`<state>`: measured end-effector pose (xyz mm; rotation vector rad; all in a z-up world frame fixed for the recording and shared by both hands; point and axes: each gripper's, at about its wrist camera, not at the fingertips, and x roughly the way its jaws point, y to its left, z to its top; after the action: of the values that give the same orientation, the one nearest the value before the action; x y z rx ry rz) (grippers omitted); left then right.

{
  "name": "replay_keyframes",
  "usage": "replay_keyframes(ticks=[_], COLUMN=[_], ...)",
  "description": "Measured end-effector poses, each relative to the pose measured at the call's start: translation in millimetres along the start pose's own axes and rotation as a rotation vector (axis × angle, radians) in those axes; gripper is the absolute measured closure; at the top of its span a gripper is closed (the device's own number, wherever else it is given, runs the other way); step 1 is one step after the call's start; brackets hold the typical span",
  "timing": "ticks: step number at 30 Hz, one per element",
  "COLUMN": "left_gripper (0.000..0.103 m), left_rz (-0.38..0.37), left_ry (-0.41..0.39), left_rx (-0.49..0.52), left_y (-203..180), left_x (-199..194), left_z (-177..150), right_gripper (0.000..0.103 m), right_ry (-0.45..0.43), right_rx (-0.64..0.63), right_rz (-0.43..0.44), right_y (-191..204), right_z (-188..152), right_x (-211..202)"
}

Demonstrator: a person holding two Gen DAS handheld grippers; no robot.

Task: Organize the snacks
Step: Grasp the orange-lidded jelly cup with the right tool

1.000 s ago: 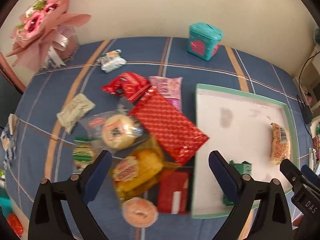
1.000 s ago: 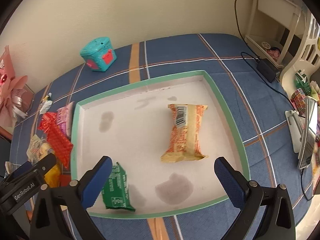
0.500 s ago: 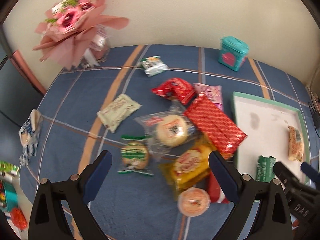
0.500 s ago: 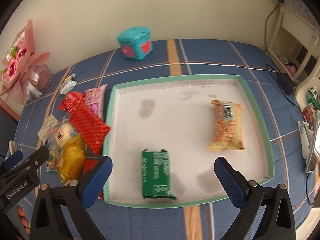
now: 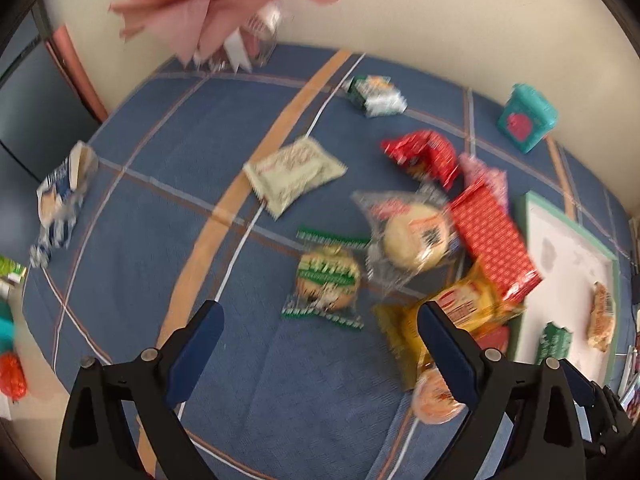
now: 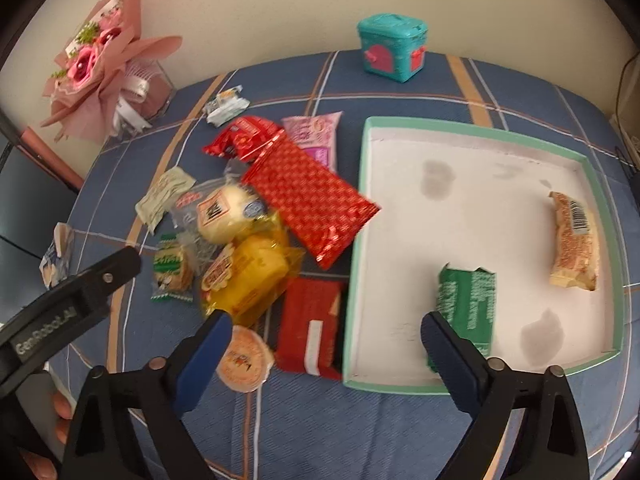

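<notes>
A table draped in a blue plaid cloth (image 6: 304, 432) with orange and white stripes is set against a plain cream wall (image 6: 280, 8). A pink bouquet (image 6: 100, 68) and a teal box (image 6: 392, 48) are placed near the wall.

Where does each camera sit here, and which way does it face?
Left wrist: on the left gripper, looking down over the snack pile; its own open fingers show.
Right wrist: on the right gripper, looking down at the tray and pile; its open fingers and the left gripper show.
Shared: tray, red patterned packet, teal box, bouquet.
</notes>
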<state>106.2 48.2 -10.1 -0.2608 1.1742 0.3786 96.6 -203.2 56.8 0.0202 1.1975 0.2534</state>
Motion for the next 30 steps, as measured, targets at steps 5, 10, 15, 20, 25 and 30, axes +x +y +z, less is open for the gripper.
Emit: replay_keyframes(ticks=[5, 10, 15, 20, 25, 30], left_gripper=[0.006, 0.006, 0.006, 0.006, 0.006, 0.006], left_rz=[0.006, 0.008, 0.003, -0.003, -0.01, -0.017], left_ry=[0.076, 0.11, 0.126, 0.136, 0.127, 0.124], left_rx=[-0.017, -0.035, -0.063, -0.09, -0.084, -0.077], left_y=[10.3, 15.2, 22.9, 30.7, 29.8, 24.1], left_x=[27.3, 34.6, 38.3, 38.6, 33.3, 28.4], left_z=[-2.3, -6.5, -9.4, -12.5, -14.1, -14.7], right_gripper=[0.022, 0.026, 0.039, 0.053, 0.054, 0.054], right_ry=[0.045, 0.08, 0.115, 0.106, 0.107, 0.116], right_rx=[-0.052, -0.118, -0.182, -0.214, -0.231, -0.262], right_rz=[0.022, 0.037, 0.005, -0.003, -0.002, -0.021], right_y=[19.2, 41.3, 58.5, 67.0, 70.2, 73.1], right_z=[-7.6, -14.4, -19.6, -20.4, -20.4, -24.4], right_x=[11.1, 22.5, 37.4, 41.9, 47.3, 46.1])
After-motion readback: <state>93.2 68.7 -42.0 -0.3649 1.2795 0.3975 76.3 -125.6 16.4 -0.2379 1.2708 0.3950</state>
